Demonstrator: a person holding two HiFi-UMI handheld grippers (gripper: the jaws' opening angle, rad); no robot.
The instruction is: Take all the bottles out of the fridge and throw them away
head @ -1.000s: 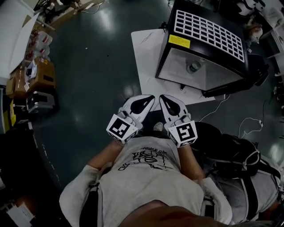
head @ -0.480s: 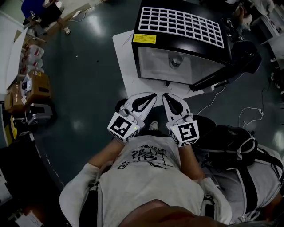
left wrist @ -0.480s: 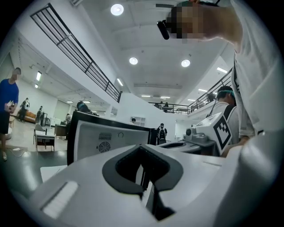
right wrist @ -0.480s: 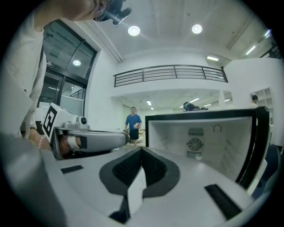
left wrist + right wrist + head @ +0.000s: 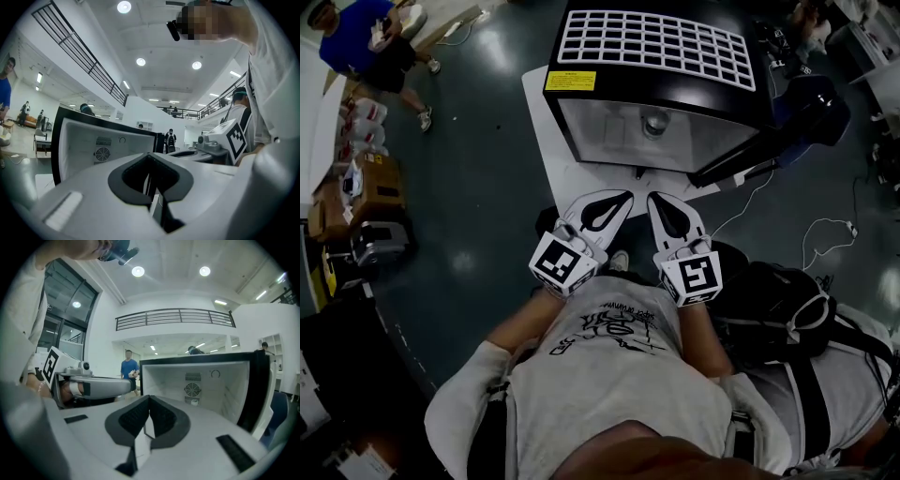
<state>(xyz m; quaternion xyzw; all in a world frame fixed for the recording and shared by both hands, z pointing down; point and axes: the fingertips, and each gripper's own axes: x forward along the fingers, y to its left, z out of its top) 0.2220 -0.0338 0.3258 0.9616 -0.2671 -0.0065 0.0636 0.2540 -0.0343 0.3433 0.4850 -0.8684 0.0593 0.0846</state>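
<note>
Both my left gripper [image 5: 622, 197] and right gripper [image 5: 655, 198] point, pinched closed and empty, at the open fridge [image 5: 656, 42], ready to reach in.

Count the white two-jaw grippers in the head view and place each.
2. The left white two-jaw gripper is left of centre, the right white two-jaw gripper beside it; both point at the open black fridge, jaws together. None looks hidden.

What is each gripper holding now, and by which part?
Nothing is held. The left gripper and the right gripper both have their jaws together with nothing between them, in front of the open fridge.
</note>
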